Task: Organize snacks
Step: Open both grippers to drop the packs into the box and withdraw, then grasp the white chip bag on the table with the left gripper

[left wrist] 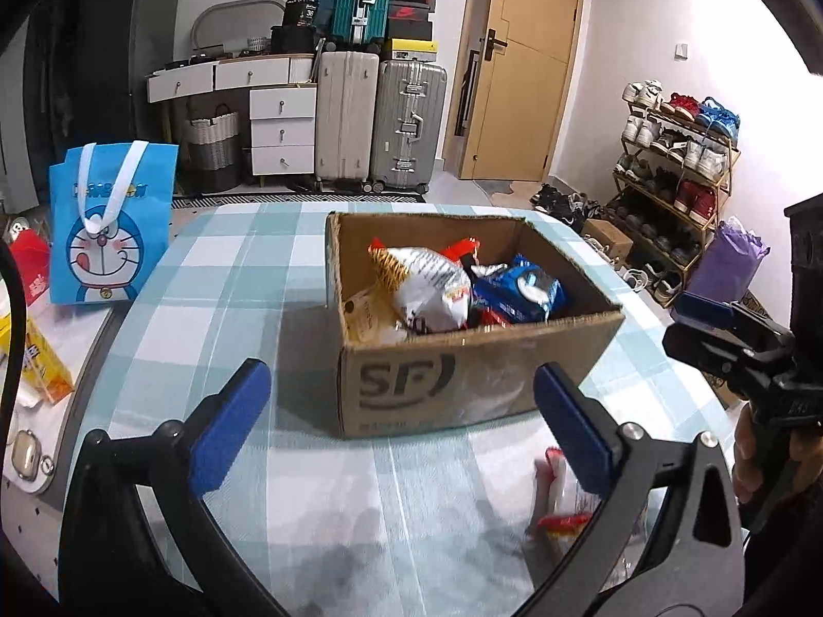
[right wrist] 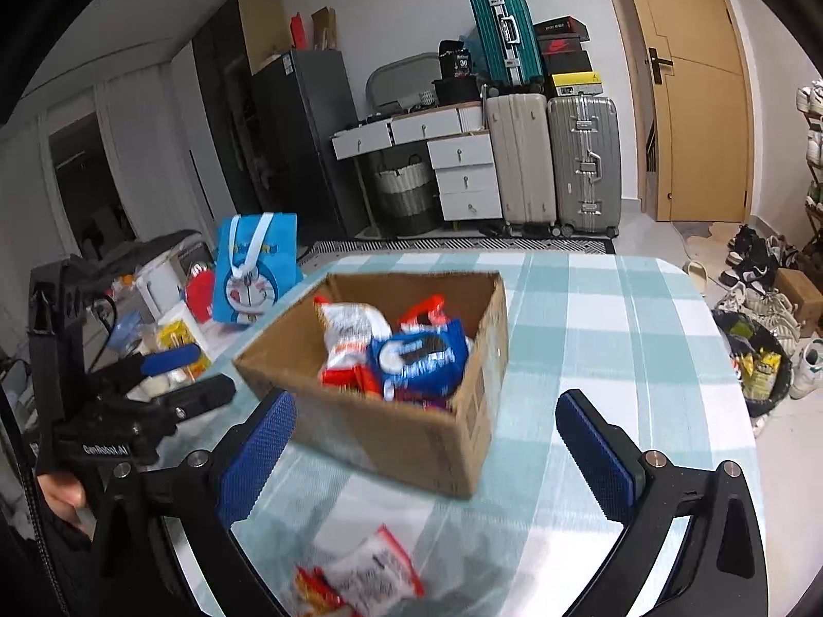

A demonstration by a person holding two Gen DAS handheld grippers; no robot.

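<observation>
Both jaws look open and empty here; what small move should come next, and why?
Probably lower the right gripper onto the red-and-white snack packet lying on the table in front of the cardboard box: it is the only snack outside the box, and both grippers are empty.

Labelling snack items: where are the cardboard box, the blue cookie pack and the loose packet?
cardboard box [left wrist: 478, 385], left wrist view, printed front wall.
blue cookie pack [right wrist: 419, 357], right wrist view, front face.
loose packet [right wrist: 370, 573], right wrist view, white middle.

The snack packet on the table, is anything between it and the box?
Nothing visible. The snack packet lies on bare tablecloth just in front of the cardboard box, whose top is open. Only the box's near wall must be cleared.
</observation>
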